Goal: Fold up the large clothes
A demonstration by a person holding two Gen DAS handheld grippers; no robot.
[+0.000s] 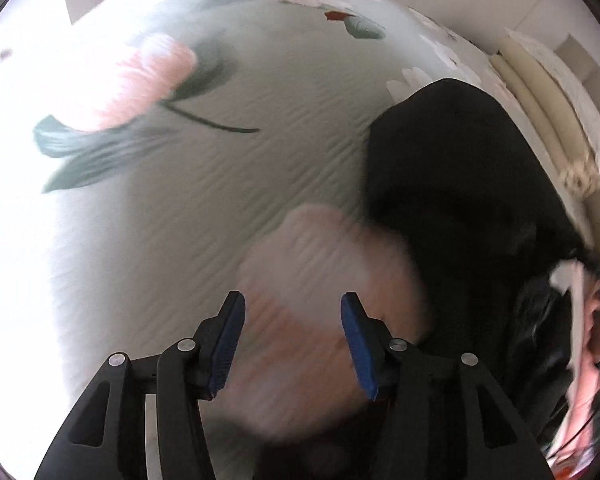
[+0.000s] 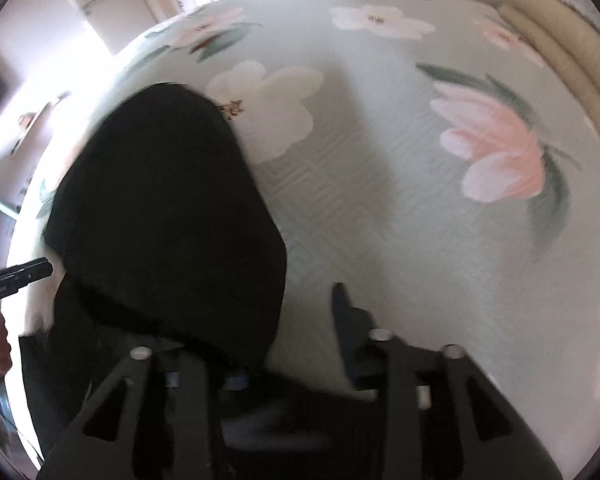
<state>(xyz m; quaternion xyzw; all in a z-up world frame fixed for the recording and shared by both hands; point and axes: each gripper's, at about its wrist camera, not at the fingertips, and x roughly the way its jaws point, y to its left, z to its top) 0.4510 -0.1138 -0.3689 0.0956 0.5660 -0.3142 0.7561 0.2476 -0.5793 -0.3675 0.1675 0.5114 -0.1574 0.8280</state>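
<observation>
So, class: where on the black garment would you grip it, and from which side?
Grip the black garment at its near hem by the right gripper, coming from above. That edge sits raised off the floral bedspread, so a finger could slip under.

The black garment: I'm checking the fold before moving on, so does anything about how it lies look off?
The black garment lies on the floral bedspread in a lumpy heap, its near end bunched rather than flat. The left gripper is open over bare bedspread. Nothing looks torn or spilled; both views are blurred.
</observation>
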